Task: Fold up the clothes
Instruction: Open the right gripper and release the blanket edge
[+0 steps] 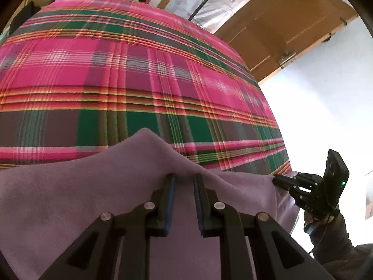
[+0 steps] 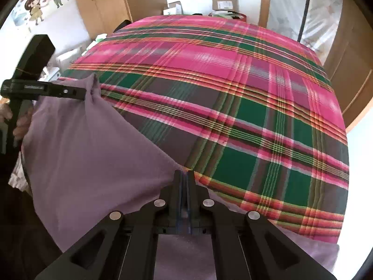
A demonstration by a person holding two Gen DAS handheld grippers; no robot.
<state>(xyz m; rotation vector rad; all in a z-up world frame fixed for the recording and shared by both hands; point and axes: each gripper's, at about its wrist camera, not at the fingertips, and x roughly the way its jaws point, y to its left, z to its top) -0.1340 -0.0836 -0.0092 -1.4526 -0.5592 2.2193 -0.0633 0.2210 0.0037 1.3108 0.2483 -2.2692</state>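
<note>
Over the near edge of the bed (image 2: 256, 107), with its pink-and-green plaid cover, lilac garment (image 2: 88, 154) slung between two grips and lifted at both ends. Left tool (image 1: 184, 177) at 6 o'clock in its own view: fingers part-closed, a ridge of lilac cloth bunched up between the blue pads, so clamped on the garment by the look of it. Same tool seen from the right wrist at 9 o'clock, pinching a gathered corner, a hand wrapped round the handle below. Right tool (image 2: 185, 173) at 6 o'clock in its view: jaws pressed together on the cloth's edge, almost no gap showing.

Step in hand, judging by this: both corners taken, garment held up ready for spreading or a first fold; no fold made yet. Next move calls for drawing the two grips apart to take out the sag, then lowering the cloth flat toward 12 o'clock on the bed, keeping both pinches firm so neither corner slips.
</note>
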